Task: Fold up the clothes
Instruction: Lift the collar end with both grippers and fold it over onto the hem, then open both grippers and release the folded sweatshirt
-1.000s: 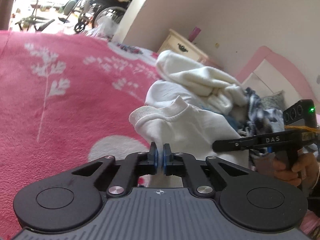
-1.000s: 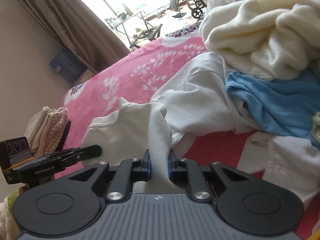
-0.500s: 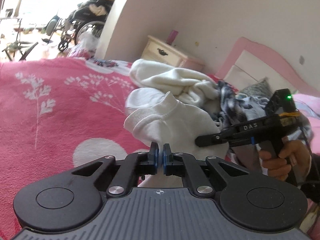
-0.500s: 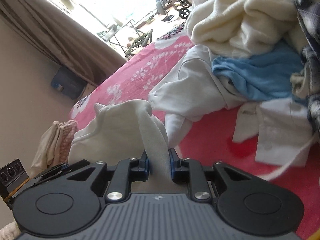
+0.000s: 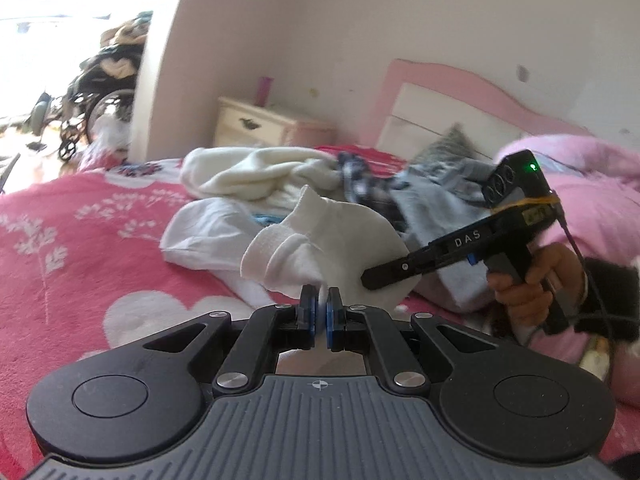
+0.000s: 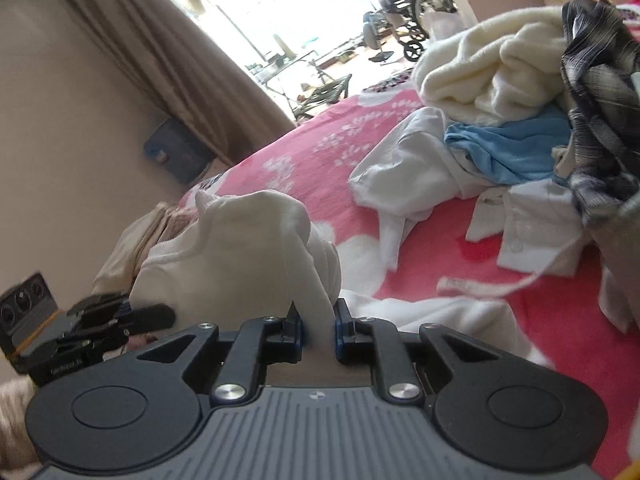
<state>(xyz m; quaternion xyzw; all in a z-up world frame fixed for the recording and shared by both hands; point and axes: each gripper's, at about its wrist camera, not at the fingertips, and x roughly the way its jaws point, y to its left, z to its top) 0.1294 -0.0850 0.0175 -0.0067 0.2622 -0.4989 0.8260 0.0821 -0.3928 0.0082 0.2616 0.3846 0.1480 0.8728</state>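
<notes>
Both tools angle downward, left tool [image 5: 320,312] clamped on the white garment [image 5: 336,248], right tool [image 6: 318,330] closing on it.

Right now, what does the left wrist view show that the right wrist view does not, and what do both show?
Only the left wrist view: the pink headboard and the hand holding the right gripper. Only the right wrist view: the brown curtain and the light blue garment. Both: the white knit garment pinched by the left gripper and the right one, whose jaws are closing on it, over the pink floral blanket.
</notes>
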